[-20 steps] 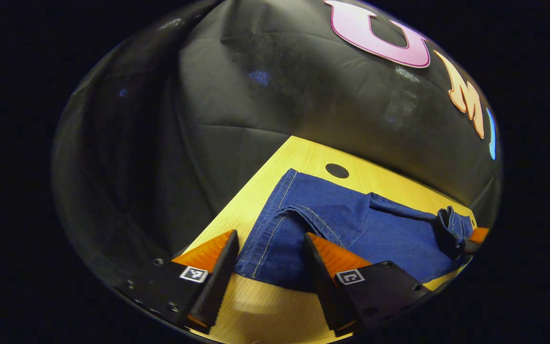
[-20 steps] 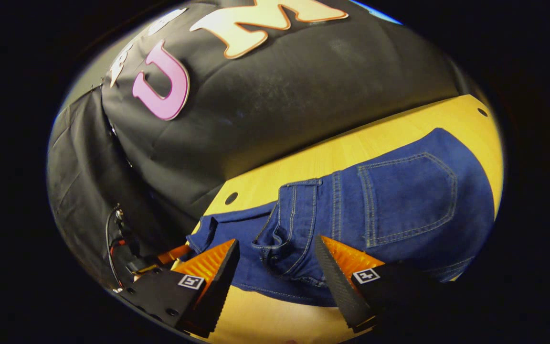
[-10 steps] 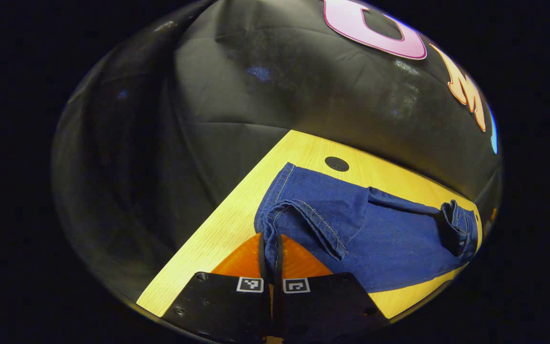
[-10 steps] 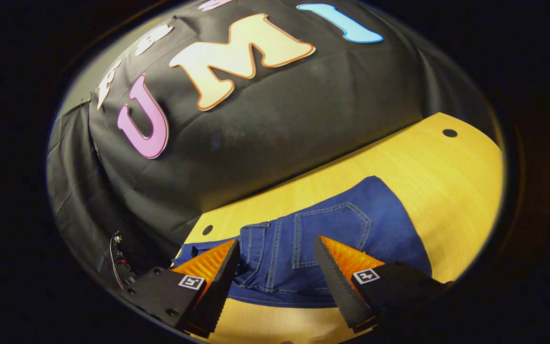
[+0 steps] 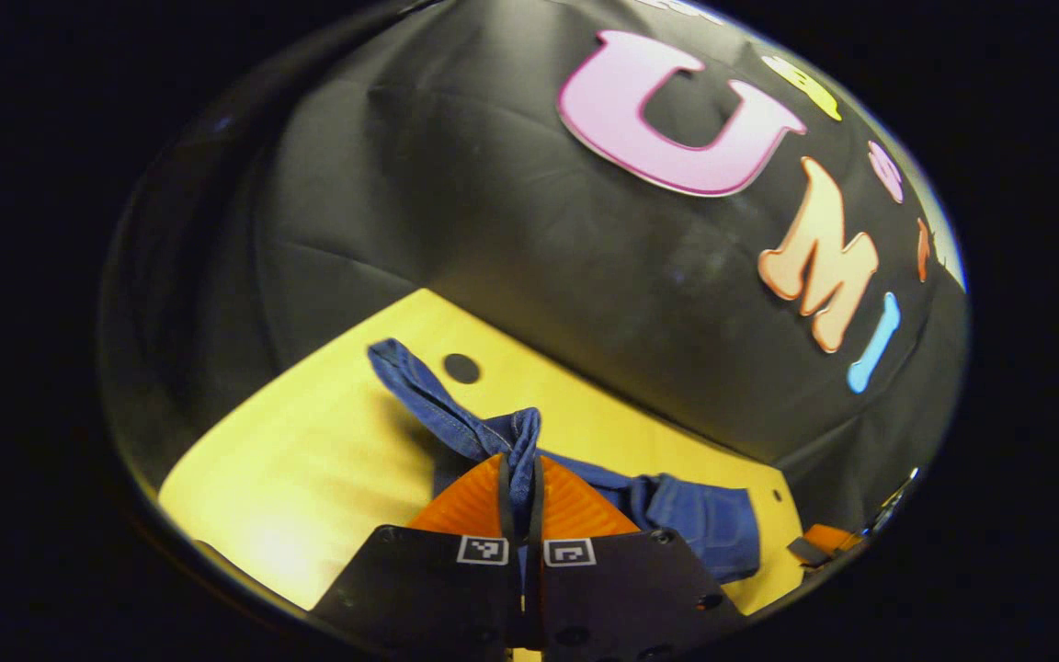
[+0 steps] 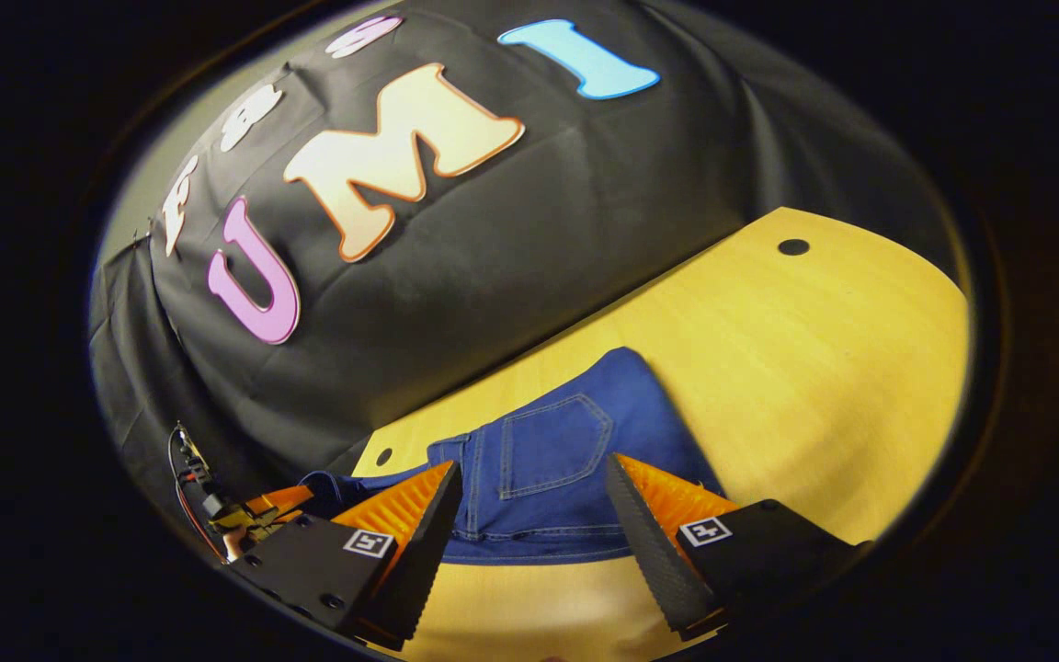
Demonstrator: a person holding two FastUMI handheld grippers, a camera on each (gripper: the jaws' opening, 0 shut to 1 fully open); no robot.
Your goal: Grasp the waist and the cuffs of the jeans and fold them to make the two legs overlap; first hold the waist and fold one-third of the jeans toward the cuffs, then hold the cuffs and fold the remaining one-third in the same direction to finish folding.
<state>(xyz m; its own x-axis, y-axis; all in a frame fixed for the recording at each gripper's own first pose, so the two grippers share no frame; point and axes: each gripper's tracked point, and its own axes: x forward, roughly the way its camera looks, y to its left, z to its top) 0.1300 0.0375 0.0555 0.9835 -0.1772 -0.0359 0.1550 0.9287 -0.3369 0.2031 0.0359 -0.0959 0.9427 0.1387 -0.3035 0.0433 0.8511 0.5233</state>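
Left claw [image 5: 519, 478] pinching jeans [image 5: 456, 418] cuff, right claw [image 6: 529, 515] spread above waist, bare table [image 6: 814, 368] beyond

Dim booth, warm light, fisheye-warped edges

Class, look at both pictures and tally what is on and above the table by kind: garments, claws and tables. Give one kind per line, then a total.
Jeans: 1
Claws: 2, the left claw shut on the jeans, the right claw open above them
Table: 1
Total: 4
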